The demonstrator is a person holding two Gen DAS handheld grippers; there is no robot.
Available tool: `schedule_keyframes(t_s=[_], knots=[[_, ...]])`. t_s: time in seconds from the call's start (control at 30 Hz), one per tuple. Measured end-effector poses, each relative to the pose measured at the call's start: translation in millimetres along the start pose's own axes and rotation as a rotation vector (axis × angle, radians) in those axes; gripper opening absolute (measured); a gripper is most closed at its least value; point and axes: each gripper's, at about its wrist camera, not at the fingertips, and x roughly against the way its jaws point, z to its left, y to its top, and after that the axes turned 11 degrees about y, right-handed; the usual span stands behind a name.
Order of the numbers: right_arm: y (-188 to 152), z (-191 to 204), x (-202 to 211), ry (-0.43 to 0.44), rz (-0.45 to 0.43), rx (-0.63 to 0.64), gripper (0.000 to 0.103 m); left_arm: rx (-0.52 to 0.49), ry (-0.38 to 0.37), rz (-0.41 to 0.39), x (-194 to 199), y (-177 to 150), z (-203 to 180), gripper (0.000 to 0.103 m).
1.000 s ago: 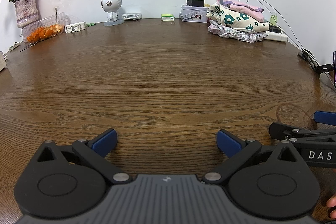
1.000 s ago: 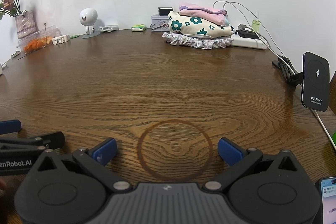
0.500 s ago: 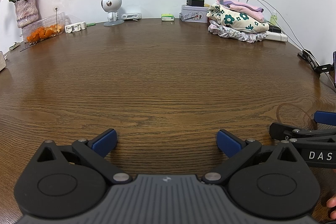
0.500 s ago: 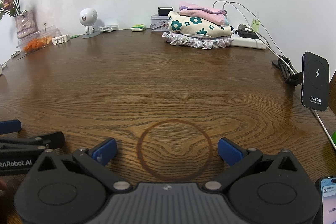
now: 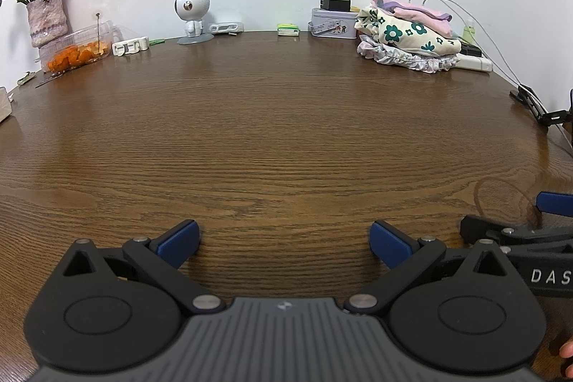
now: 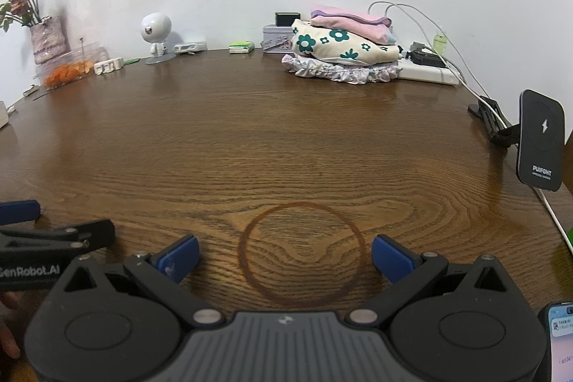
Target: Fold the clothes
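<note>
A: The table (image 6: 286, 138) carries the folded clothes (image 6: 343, 51) at its far edge, near the wall.

B: The charger (image 6: 541, 140) reads "PUIFGNT". Left gripper (image 5: 284, 240) and right gripper (image 6: 284, 256) both gape, holding nothing; lettering reads "GenRobot.AI", "DAS".

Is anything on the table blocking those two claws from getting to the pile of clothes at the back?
Nothing visible does. Only bare wooden table lies between the open right gripper, the open left gripper and the clothes pile.

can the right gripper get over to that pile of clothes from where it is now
Probably yes. The right gripper is open and empty, and only bare table lies between it and the clothes at the far edge.
</note>
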Motion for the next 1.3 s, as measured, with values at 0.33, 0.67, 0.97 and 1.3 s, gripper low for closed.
schedule_keyframes(t_s=[0.33, 0.67, 0.97, 1.3], knots=[[-0.1, 3.4, -0.1, 0.013, 0.003, 0.013, 0.103, -0.001, 0.003, 0.000, -0.9, 0.6, -0.7, 0.103], [-0.2, 2.7, -0.1, 0.010, 0.001, 0.008, 0.103, 0.000, 0.001, 0.000, -0.8, 0.0, -0.2, 0.103], [1.1, 1.3, -1.3, 0.001, 0.000, 0.002, 0.103, 0.000, 0.000, 0.000, -0.9, -0.3, -0.3, 0.103], [2.0, 0.0, -2.4, -0.006, 0.000, -0.002, 0.103, 0.000, 0.000, 0.000, -1.3, 0.0, -0.1, 0.103]])
